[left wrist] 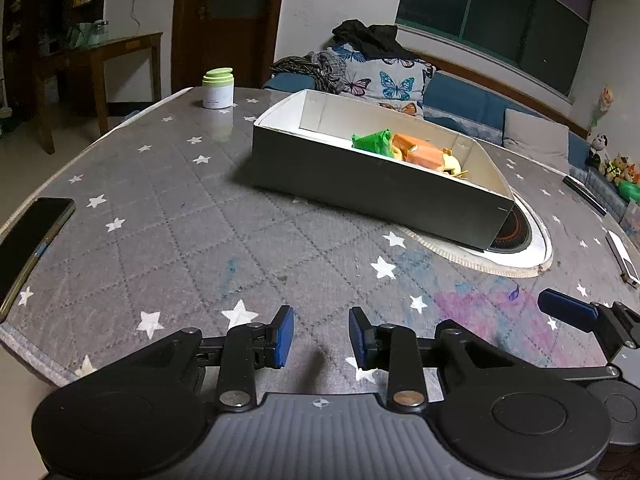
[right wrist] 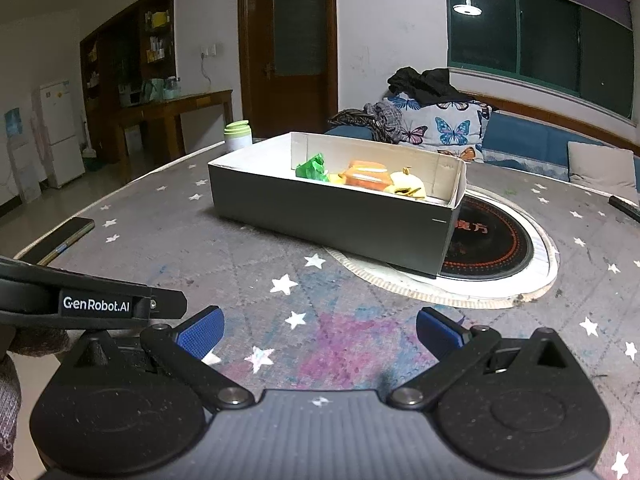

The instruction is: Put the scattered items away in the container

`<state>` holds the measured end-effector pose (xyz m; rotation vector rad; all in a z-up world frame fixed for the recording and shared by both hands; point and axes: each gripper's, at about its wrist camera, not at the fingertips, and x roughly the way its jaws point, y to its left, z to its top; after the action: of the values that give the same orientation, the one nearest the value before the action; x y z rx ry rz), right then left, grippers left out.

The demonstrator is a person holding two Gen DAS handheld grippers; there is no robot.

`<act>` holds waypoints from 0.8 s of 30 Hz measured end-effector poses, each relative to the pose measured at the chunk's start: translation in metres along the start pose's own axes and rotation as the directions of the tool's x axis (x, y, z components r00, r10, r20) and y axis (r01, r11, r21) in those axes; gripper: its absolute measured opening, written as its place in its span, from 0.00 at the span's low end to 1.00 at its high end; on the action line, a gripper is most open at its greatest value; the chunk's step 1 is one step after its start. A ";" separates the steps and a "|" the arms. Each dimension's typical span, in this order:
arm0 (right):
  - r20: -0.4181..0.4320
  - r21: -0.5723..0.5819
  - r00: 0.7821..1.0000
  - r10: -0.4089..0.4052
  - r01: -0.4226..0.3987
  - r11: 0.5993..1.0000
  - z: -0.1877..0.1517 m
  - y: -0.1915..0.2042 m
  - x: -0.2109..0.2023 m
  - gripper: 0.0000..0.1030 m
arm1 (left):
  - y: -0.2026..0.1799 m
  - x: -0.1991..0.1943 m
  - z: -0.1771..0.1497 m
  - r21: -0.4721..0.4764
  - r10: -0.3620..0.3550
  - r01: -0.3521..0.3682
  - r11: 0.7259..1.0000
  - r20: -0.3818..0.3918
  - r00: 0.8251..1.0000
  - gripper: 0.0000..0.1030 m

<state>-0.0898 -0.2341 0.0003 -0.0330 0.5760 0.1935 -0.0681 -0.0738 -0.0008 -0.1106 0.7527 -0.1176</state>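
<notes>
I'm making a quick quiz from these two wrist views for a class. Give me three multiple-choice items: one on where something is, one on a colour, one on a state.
1. Where does the white jar stand?
A. inside the box
B. on the table beyond the box's far left corner
C. on the phone

2. What colour is the jar's lid?
A. light green
B. red
C. black

3. How is the left gripper?
A. clamped on a toy
B. jaws apart with nothing between them
C. holding the phone

Key:
1 B, the jar sits on the starred tablecloth, clear of the box.
2 A, the lid is pale green in both views.
3 B, only tablecloth shows between the blue pads; the toys lie in the box and the phone lies at the table's left edge.
</notes>
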 end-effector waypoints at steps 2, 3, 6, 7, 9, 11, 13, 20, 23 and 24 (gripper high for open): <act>0.005 -0.004 1.000 -0.001 0.001 1.000 0.000 0.001 -0.002 1.00 | 0.001 -0.001 -0.001 -0.009 0.003 -0.003 1.000 0.000 1.000 0.31; 0.007 -0.006 1.000 -0.002 0.002 1.000 0.000 0.001 -0.004 1.00 | 0.001 -0.002 -0.001 -0.014 0.003 -0.003 1.000 0.001 1.000 0.31; 0.010 -0.008 1.000 -0.002 0.002 1.000 -0.001 0.002 -0.006 1.00 | 0.000 -0.005 -0.004 0.004 0.017 -0.017 1.000 0.033 0.999 0.31; 0.011 -0.010 1.000 -0.002 0.002 1.000 -0.001 0.002 -0.007 1.00 | 0.000 -0.006 -0.004 0.011 0.019 -0.019 1.000 0.037 0.999 0.31; 0.011 -0.016 1.000 -0.003 0.003 1.000 0.000 0.003 -0.007 1.00 | -0.001 -0.007 -0.004 0.018 0.019 -0.019 1.000 0.040 0.999 0.31; 0.011 -0.021 1.000 -0.001 0.002 1.000 0.000 0.004 -0.007 1.00 | 0.001 -0.007 -0.002 0.013 0.017 -0.017 1.000 0.034 0.999 0.31; 0.011 -0.024 1.000 0.001 -0.001 1.000 0.001 0.005 -0.007 1.00 | 0.001 -0.007 -0.001 0.011 0.021 -0.021 1.000 0.026 0.999 0.31; 0.001 -0.031 1.000 -0.002 0.002 1.000 0.001 0.005 -0.005 1.00 | 0.002 -0.004 0.001 0.007 0.016 -0.016 1.000 0.013 1.000 0.31; -0.004 -0.028 1.000 -0.006 0.006 1.000 0.002 0.004 -0.003 1.00 | 0.001 -0.002 0.003 0.011 0.009 -0.009 1.000 0.016 1.000 0.31; -0.006 -0.027 1.000 -0.008 0.008 1.000 0.002 0.003 -0.003 1.00 | 0.000 -0.001 0.003 0.013 0.007 -0.008 1.000 0.014 1.000 0.31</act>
<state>-0.0912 -0.2316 0.0040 -0.0616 0.5793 0.1937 -0.0668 -0.0732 0.0024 -0.0961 0.7385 -0.1144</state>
